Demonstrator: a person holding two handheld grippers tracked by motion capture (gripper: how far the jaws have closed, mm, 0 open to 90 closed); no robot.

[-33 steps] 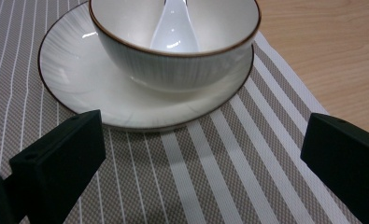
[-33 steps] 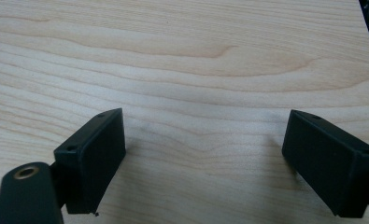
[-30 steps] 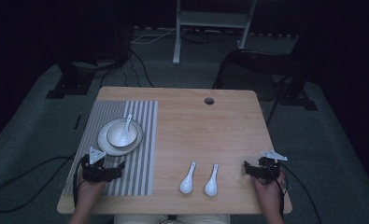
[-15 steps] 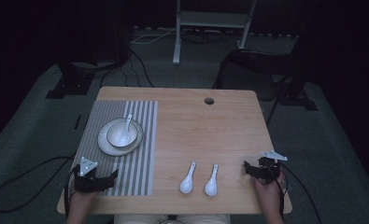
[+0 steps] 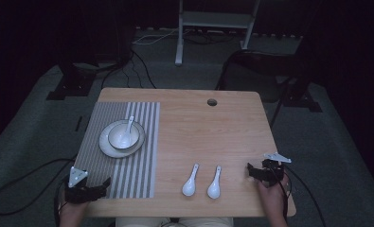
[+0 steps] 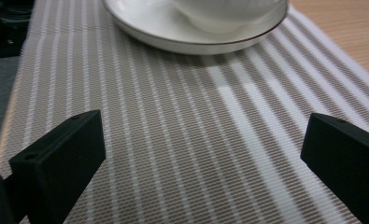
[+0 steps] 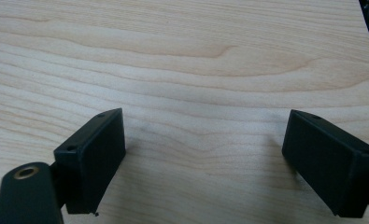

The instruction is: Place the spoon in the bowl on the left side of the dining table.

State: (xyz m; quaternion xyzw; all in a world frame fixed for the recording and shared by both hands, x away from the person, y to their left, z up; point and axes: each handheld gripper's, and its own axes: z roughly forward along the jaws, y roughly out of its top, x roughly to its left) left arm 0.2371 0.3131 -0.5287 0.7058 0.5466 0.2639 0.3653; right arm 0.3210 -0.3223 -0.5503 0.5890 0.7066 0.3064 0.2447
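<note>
On the striped placemat (image 5: 137,142) at the table's left stands a white plate (image 5: 110,146) with a white bowl (image 5: 124,137) on it, and a white spoon (image 5: 128,125) rests in the bowl. Two more white spoons (image 5: 190,180) (image 5: 214,182) lie side by side on the bare wood near the front edge. My left gripper (image 5: 105,184) rests open at the placemat's front left corner, with nothing between its jaws (image 6: 201,154). At the front right of the table my right gripper (image 5: 249,171) is open too, over bare wood (image 7: 201,144). The plate's rim (image 6: 191,44) lies ahead of the left jaws.
The wooden table (image 5: 213,132) has a round cable hole (image 5: 212,102) near its far edge. Cables trail from both grippers off the table's sides. Dark stands and a white frame (image 5: 213,23) sit on the grey floor beyond the table.
My left gripper has drawn back from beside the plate toward the front left corner of the placemat. The right gripper has stayed where it was.
</note>
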